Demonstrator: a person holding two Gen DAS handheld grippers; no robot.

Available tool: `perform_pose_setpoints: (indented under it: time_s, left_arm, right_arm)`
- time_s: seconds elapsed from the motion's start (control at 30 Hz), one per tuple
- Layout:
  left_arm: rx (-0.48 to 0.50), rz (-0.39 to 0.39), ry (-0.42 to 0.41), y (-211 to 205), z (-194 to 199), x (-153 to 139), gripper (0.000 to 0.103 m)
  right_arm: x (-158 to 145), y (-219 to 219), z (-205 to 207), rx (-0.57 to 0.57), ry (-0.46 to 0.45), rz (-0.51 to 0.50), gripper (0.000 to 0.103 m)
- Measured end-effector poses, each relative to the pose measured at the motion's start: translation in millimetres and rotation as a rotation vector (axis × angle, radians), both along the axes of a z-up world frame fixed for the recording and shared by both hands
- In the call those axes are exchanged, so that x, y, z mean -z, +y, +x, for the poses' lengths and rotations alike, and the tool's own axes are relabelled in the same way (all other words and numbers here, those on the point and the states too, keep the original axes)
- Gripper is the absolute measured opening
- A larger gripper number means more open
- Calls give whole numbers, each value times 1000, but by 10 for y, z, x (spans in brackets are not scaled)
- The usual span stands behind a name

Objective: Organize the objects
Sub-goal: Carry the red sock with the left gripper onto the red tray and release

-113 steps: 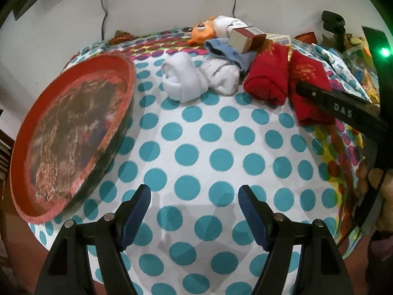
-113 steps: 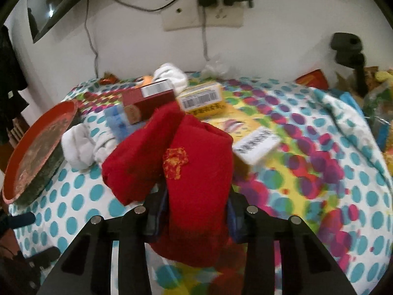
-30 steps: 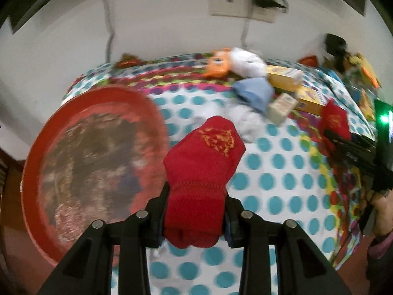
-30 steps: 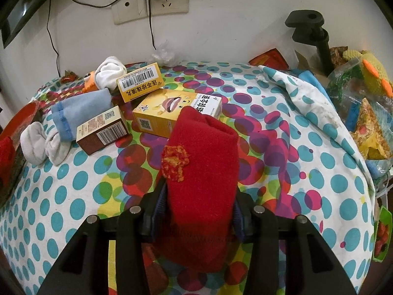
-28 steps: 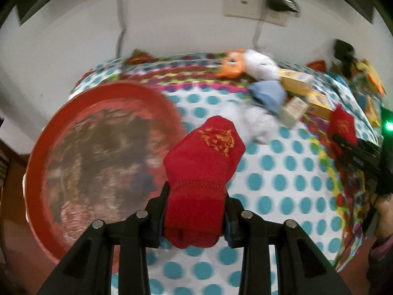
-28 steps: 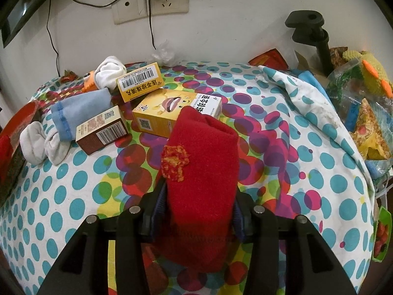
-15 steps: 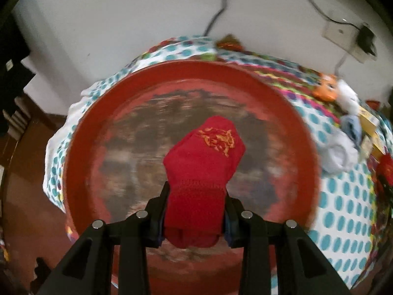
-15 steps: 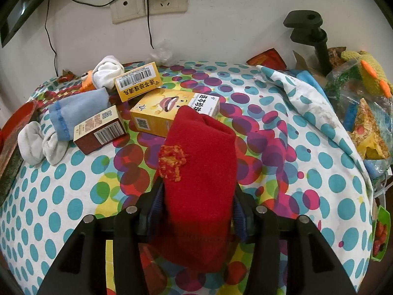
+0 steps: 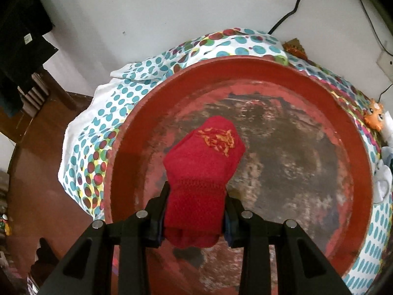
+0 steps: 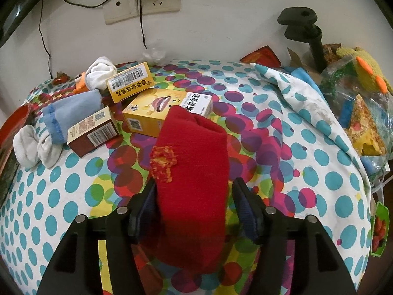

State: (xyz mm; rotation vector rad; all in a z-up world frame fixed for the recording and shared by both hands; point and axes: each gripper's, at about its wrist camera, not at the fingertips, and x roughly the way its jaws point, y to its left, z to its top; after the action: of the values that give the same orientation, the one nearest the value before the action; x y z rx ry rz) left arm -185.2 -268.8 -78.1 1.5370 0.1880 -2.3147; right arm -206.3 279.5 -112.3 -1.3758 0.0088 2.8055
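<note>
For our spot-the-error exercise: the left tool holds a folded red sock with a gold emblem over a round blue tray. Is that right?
One detail is wrong. The left tool does hold the folded red sock with a gold emblem, but the round tray beneath it is red, with a worn dark centre, not blue. The left wrist view shows this.

Sock in left view (image 9: 203, 169): red, orange-yellow emblem.
Tray (image 9: 353, 152): red rim; worn dark, mottled floor.
Tablecloth (image 10: 319, 172): white, teal dots; multicoloured overlapping dots at centre.
Sock in right view (image 10: 194, 172): red, orange-yellow emblem.
Boxes: two yellow (image 10: 130, 82) (image 10: 152, 113), one brown (image 10: 93, 131).
Far-left edge: pale blue sock (image 10: 71, 115); white socks (image 10: 34, 147); small orange item (image 10: 81, 83), possibly a toy.
</note>
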Motion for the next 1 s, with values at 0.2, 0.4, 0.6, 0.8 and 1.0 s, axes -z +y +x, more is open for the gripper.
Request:
perform_pose_setpoints:
  time_s: [0.2, 0.4, 0.6, 0.8, 1.0]
  left_arm:
    - [-11, -12, 2, -99, -9, 48, 38]
    - [-27, 18, -6, -166, 59, 68, 54]
    - [23, -38, 16, -32, 192, -70, 57]
    - [47, -70, 93, 279, 549, -323, 57]
    - [102, -51, 161, 753, 1123, -363, 57]
  right_arm:
    - [2, 3, -3, 7, -2, 5, 62]
    - [7, 13, -13, 10, -3, 6, 64]
    - [12, 25, -23, 13, -4, 6, 65]
    - [11, 30, -21, 14, -4, 6, 65]
    - [13, 29, -24, 19, -4, 14, 66]
